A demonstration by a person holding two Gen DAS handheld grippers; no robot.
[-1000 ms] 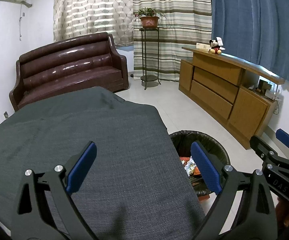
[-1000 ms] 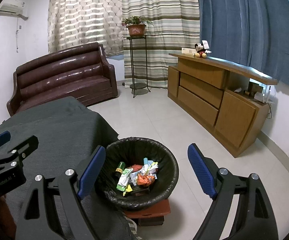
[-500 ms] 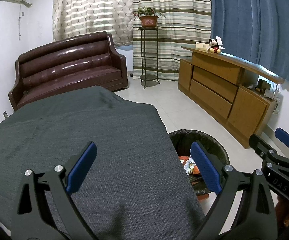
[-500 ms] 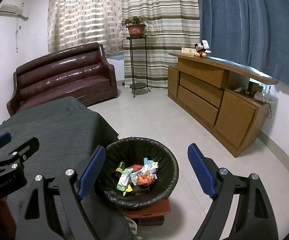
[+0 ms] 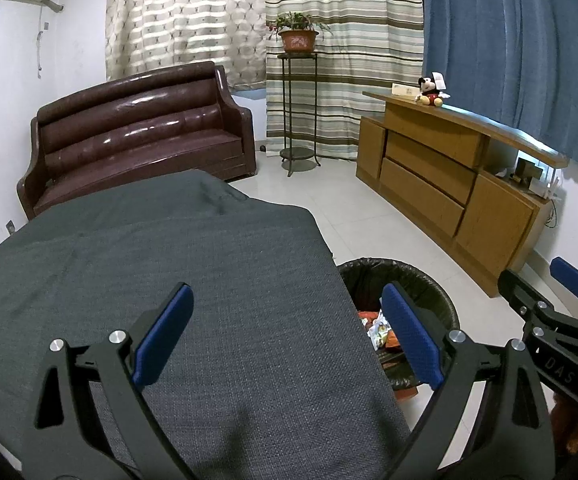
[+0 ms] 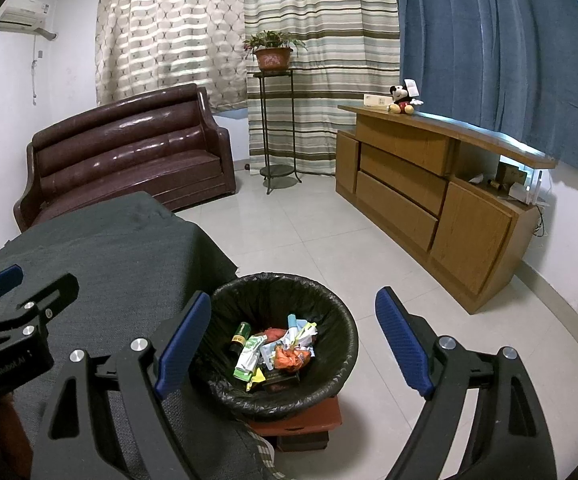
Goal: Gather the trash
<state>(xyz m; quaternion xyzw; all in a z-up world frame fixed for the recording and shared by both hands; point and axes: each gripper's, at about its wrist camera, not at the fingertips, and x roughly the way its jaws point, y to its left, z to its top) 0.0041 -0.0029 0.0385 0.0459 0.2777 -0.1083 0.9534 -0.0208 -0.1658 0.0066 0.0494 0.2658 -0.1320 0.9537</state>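
Nothing has shifted lately: both claws, left [image 5: 285, 336] and right [image 6: 295, 342], hang wide open and empty; round black-lined bin [image 6: 341, 356] at twelve o'clock holds wrappers, so collecting looks finished.

L gripper [image 5: 287, 334]: jaws wide apart, nothing between pads, held level, pointing fwd. R gripper [image 6: 295, 338]: same, jaws spread, empty, just right of L.
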